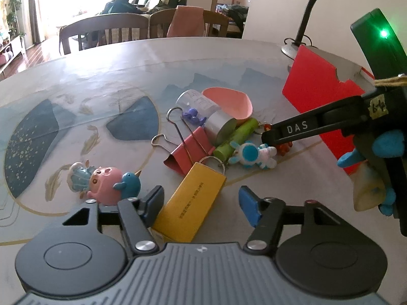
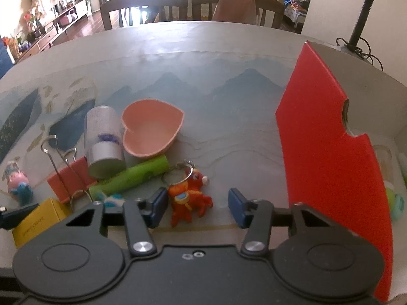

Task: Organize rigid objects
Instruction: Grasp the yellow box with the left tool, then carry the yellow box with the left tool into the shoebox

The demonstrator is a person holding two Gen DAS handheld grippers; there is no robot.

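Note:
A pile of small objects lies mid-table: yellow box (image 1: 189, 203), red binder clip (image 1: 189, 150), green tube (image 1: 235, 137), clear vial with a silver cap (image 1: 211, 114), pink heart dish (image 1: 229, 103), blue-white astronaut figure (image 1: 251, 153), pink-and-blue figurine (image 1: 105, 181). My left gripper (image 1: 201, 203) is open above the yellow box. My right gripper (image 2: 197, 206) is open around an orange horse keychain (image 2: 189, 197) on the table. The dish (image 2: 152, 132), vial (image 2: 104, 142) and tube (image 2: 132, 178) lie just beyond it. The right gripper also shows in the left wrist view (image 1: 276, 137).
A red open box (image 2: 328, 162) stands at the right with some items inside. A lamp base (image 1: 291, 49) sits behind it. Wooden chairs (image 1: 106, 31) stand along the table's far edge. The table mat (image 2: 229, 96) is printed with mountains.

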